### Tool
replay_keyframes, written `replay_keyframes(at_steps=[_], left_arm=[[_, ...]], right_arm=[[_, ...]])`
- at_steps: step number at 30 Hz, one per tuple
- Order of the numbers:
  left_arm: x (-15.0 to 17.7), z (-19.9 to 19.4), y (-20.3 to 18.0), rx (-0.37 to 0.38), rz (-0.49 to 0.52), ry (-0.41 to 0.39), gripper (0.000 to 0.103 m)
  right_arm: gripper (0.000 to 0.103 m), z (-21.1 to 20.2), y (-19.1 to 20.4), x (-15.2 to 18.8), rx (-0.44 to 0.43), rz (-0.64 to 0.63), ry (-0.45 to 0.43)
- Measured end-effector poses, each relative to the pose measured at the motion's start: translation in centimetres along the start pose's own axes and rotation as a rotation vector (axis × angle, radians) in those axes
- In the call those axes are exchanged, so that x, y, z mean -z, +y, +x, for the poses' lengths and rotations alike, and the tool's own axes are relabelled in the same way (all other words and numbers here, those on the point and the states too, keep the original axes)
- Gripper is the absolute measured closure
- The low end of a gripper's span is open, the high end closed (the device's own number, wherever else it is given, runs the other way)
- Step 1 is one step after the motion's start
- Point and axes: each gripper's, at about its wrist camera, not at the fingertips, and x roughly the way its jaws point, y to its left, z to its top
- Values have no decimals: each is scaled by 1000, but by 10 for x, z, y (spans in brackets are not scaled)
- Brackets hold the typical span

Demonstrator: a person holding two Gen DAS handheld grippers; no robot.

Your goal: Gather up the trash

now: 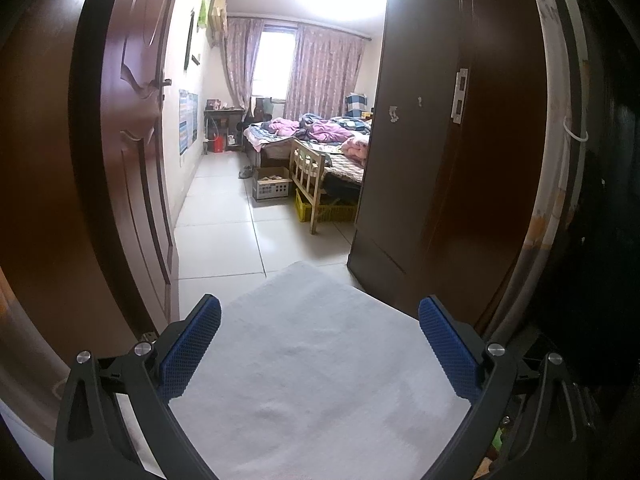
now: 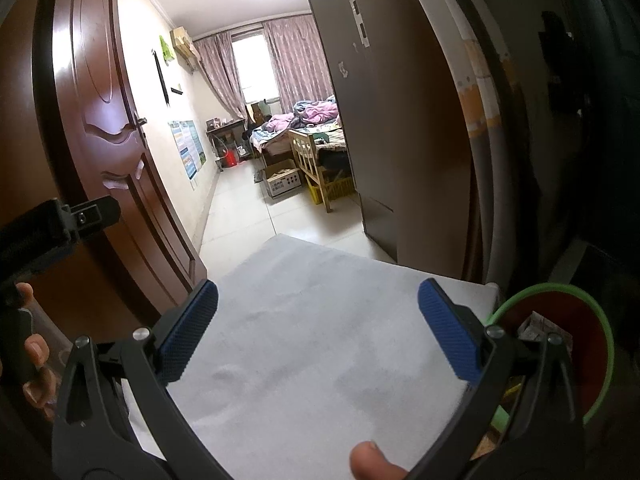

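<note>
1. Above the grey table point(image 1: 320, 360), your left gripper point(image 1: 320, 320) hovers with its jaws spread wide, nothing between the blue pads point(image 1: 188, 348).
2. Your right gripper point(image 2: 318, 308) hangs over the same table point(image 2: 304, 320), jaws equally wide, holding nothing.
3. Beside the table's right edge stands a red bin point(image 2: 592, 344) with a green rim; crumpled paper trash point(image 2: 538, 326) lies inside.
4. Beyond the table's far edge, an open brown door point(image 2: 104, 120) leads into a bedroom.
5. Your left hand point(image 2: 32, 352) shows at the table's left.
</note>
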Motion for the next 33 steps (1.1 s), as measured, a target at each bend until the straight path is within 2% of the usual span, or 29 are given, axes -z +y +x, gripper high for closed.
replay_keyframes(at_steps=[33], left_arm=[[6,9,7,-18,6,43,8]], right_arm=[[4,19,-13,15,18,8,63]])
